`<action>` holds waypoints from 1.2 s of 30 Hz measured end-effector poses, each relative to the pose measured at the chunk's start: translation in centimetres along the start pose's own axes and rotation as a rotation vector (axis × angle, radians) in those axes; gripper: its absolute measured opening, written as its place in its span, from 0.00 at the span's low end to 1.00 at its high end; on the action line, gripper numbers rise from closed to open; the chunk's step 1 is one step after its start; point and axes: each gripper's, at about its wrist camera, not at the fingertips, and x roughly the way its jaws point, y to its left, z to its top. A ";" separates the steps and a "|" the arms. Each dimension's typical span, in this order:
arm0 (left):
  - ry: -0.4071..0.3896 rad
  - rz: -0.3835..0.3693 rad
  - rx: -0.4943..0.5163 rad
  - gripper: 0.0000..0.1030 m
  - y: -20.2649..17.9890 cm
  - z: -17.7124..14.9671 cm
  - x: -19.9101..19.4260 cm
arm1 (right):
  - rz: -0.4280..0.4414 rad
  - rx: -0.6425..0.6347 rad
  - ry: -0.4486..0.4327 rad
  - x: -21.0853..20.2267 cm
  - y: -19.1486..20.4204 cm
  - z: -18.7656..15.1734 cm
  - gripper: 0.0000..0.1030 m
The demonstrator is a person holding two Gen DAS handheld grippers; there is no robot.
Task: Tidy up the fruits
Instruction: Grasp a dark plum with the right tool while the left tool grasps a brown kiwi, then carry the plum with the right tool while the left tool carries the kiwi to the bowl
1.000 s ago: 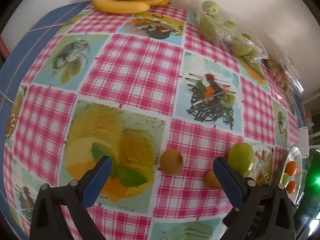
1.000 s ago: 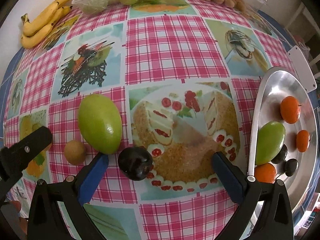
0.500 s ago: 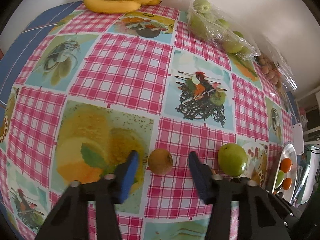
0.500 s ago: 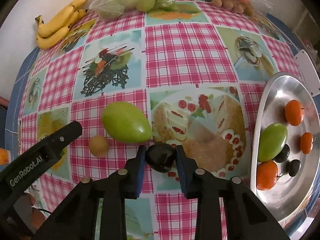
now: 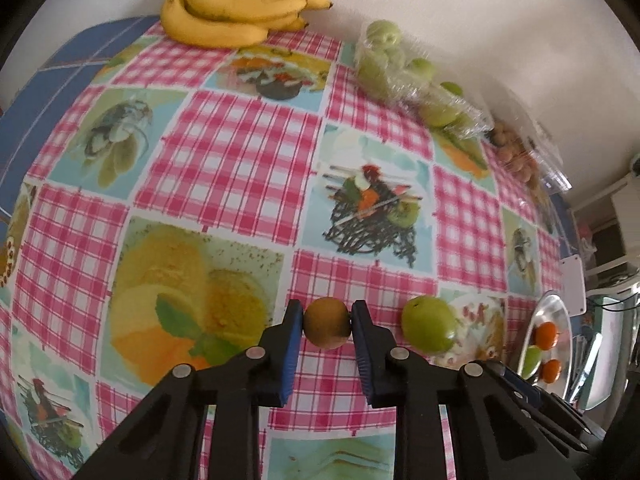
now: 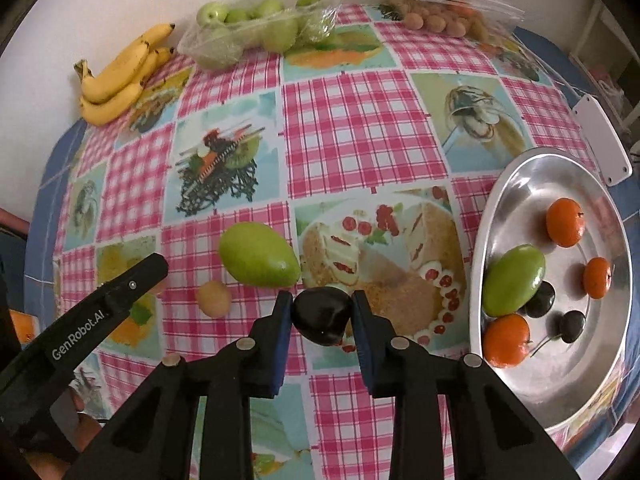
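Observation:
My left gripper (image 5: pixel 326 326) is shut on a small brown kiwi-like fruit (image 5: pixel 326 328) low over the checked tablecloth. My right gripper (image 6: pixel 320 318) is shut on a dark plum (image 6: pixel 320 320), held just above the cloth. A green mango (image 6: pixel 258 256) lies on the cloth just beyond the plum; it also shows in the left wrist view (image 5: pixel 428 330). The brown fruit shows in the right wrist view (image 6: pixel 214 299) beside the left gripper's arm. A silver tray (image 6: pixel 532 168) at the right holds a green mango (image 6: pixel 514 280), three oranges and two dark plums.
Bananas (image 5: pixel 236 12) lie at the table's far edge by the wall. A plastic bag of green apples (image 6: pixel 256 28) and a bag of small brown fruits (image 6: pixel 440 16) sit along the back. A white flat object (image 6: pixel 604 140) lies beyond the tray.
Both grippers went from wide open to shut: the left closed on the brown fruit, the right on the dark plum. Both views have pulled back a little from the table.

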 end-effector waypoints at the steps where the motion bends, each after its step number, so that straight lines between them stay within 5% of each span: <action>1: -0.007 0.000 0.003 0.26 0.0 0.1 -0.4 | 0.001 0.001 -0.008 -0.5 0.0 0.0 0.30; 19: -0.055 0.001 0.031 0.26 -2.6 0.0 -3.2 | -0.024 0.060 -0.017 -2.7 -2.2 0.2 0.30; 36: -0.017 -0.029 0.114 0.26 -7.9 -1.9 -2.3 | -0.083 0.199 -0.039 -5.0 -9.2 0.1 0.30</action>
